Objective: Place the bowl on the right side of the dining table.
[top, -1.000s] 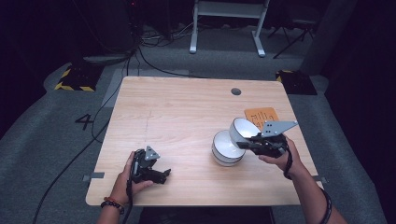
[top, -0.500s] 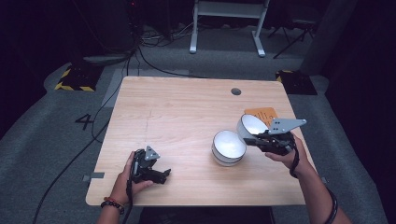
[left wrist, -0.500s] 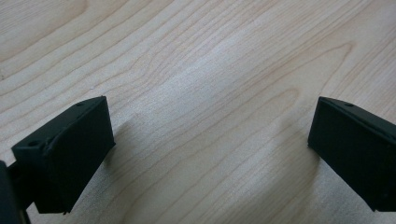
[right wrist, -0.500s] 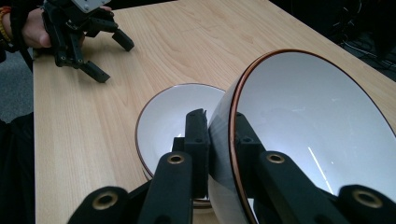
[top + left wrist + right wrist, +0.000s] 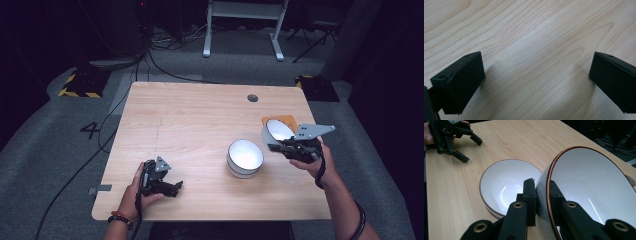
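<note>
Right gripper view first: your right tool (image 5: pixel 541 195) is pinched on the rim of the lifted bowl (image 5: pixel 594 187), one jaw outside the wall, one inside, and the bowl hangs steeply tilted with its white inside facing the camera. That is a thin hold on a smooth glazed edge, so the real danger is the bowl swivelling or sliding out between the jaws if you swing your wrist quickly. Just below and beside it sits the second bowl (image 5: pixel 506 187), upright on the worktop (image 5: pixel 446 195), and the two rims look very near each other; a dip of your hand could knock rim on rim and chip one, or shove the resting bowl along the wood.

From the high view, the lifted bowl (image 5: pixel 276 131) is up over the right side of the worktop (image 5: pixel 190 110), above an orange sheet (image 5: pixel 286 120) and close to the right edge. Drift further right and a slip would send it to the floor instead of the wood. The second bowl (image 5: pixel 245 157) stands centre-right, clear of the edge.

Your left tool (image 5: pixel 159 181) rests near the front edge, jaws spread wide, holding nothing; in the left gripper view there is bare wood (image 5: pixel 531 50) between them. It is well apart from both bowls, so it cannot catch a falling one.
</note>
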Demonstrator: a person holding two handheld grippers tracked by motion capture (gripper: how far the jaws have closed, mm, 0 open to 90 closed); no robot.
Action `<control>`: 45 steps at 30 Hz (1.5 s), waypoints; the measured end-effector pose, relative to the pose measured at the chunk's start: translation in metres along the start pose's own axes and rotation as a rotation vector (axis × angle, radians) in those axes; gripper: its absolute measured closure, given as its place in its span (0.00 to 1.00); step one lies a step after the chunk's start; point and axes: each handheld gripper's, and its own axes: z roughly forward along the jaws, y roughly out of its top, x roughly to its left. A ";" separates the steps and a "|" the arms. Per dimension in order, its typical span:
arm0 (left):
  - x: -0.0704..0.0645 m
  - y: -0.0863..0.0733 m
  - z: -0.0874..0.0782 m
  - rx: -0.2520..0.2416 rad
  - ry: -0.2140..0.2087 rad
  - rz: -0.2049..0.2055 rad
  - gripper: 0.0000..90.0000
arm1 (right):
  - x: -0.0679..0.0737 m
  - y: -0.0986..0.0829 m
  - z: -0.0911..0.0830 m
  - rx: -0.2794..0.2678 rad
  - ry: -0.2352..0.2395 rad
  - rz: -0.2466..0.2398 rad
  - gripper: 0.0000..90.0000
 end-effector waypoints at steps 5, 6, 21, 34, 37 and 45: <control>0.000 0.000 0.000 -0.003 0.002 -0.002 0.00 | -0.008 -0.003 -0.002 0.014 -0.039 0.012 0.90; 0.000 0.000 0.000 -0.003 0.001 -0.001 0.00 | -0.010 -0.004 -0.002 0.010 -0.041 0.007 0.90; 0.000 0.000 0.000 0.000 0.000 0.000 0.00 | -0.025 -0.014 -0.001 0.024 -0.092 0.045 0.90; 0.000 0.000 0.000 -0.003 0.001 -0.001 0.00 | -0.039 -0.017 0.005 0.045 -0.140 0.071 0.90; 0.000 0.000 0.000 -0.003 0.001 -0.001 0.00 | -0.046 -0.019 0.007 0.033 -0.132 0.083 0.90; 0.000 0.000 0.000 -0.002 0.001 0.000 0.00 | -0.060 -0.021 0.015 0.062 -0.168 0.095 0.90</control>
